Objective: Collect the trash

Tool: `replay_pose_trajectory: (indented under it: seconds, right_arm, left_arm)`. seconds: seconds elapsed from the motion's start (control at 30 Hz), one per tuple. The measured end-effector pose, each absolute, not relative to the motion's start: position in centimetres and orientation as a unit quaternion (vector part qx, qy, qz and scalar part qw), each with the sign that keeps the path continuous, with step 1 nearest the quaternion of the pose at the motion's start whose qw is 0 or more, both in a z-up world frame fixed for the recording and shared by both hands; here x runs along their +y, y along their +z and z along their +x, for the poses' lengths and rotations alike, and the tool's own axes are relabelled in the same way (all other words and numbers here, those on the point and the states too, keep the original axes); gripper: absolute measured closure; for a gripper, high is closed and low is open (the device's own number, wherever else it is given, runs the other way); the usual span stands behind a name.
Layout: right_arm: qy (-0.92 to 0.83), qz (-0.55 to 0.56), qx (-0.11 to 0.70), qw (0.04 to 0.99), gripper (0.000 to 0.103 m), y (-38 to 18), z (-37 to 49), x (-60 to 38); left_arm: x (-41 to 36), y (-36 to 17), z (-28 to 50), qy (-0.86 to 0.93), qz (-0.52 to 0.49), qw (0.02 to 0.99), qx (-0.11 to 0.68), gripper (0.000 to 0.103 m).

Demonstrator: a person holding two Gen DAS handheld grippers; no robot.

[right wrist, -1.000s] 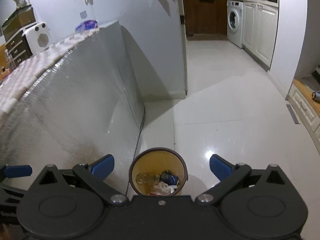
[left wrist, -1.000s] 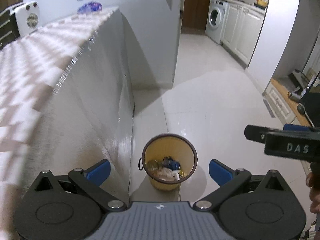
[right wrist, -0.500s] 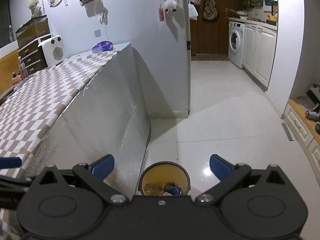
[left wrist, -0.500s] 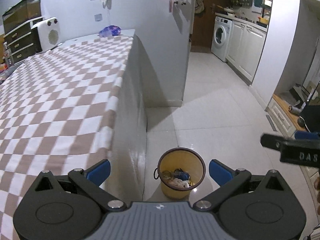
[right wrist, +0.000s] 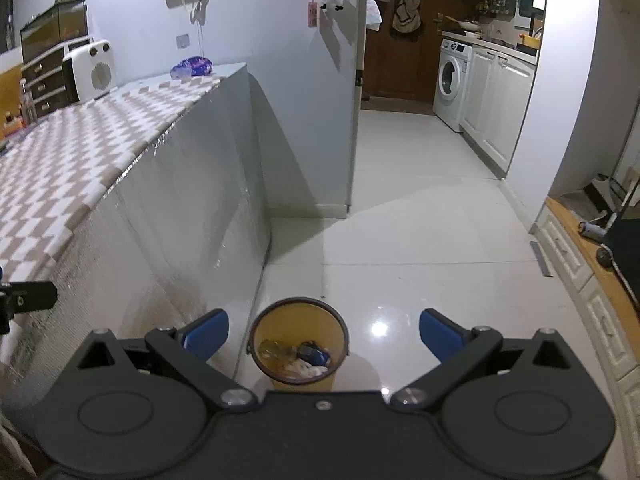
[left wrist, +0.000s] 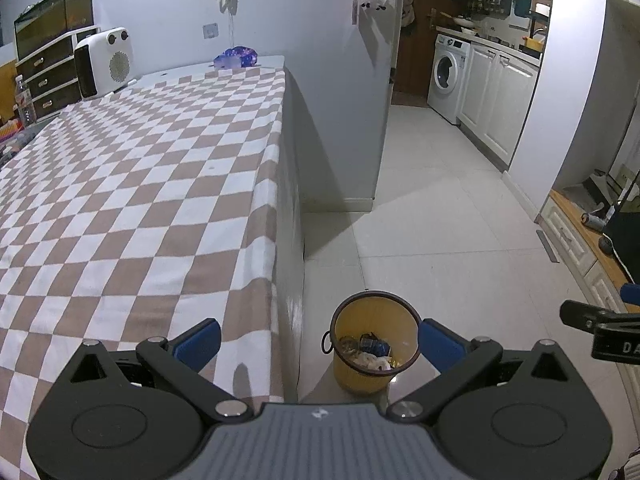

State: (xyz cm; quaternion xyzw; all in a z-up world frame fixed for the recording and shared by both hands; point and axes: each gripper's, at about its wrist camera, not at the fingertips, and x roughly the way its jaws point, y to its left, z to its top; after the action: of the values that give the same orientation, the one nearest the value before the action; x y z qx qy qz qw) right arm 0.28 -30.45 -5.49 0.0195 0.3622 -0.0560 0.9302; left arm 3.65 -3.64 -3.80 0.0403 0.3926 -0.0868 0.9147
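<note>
A yellow waste bin (left wrist: 374, 322) stands on the white tile floor beside the table; it holds trash: a blue wrapper, white paper and a clear bottle. It also shows in the right wrist view (right wrist: 299, 324). My left gripper (left wrist: 318, 342) is open and empty, high above the table's corner and the bin. My right gripper (right wrist: 323, 334) is open and empty, above the bin. A blue-purple wrapper (left wrist: 236, 57) lies at the table's far end, also in the right wrist view (right wrist: 192, 66).
The table has a brown-and-white checked cloth (left wrist: 132, 184) and a grey side panel (right wrist: 180, 208). A white heater (left wrist: 105, 61) stands at its far left. A washing machine (left wrist: 446, 76) and white cabinets (left wrist: 500, 108) line the kitchen behind. Low drawers (right wrist: 580, 264) run along the right.
Both grippers have risen and pulled back: the tabletop now shows from above in the left view, and the bin sits lower and smaller. Both stay open and empty.
</note>
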Motion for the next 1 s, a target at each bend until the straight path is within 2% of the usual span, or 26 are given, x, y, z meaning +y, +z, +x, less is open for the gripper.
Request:
replay_pose_trajectory:
  seconds: [1.0]
  right_arm:
    - [-0.067,0.029,0.385,0.920,0.000,-5.6,0.1,-29.0]
  left_arm:
    - [-2.5,-5.5,4.2,-0.086,0.042,0.907,0.410,0.000]
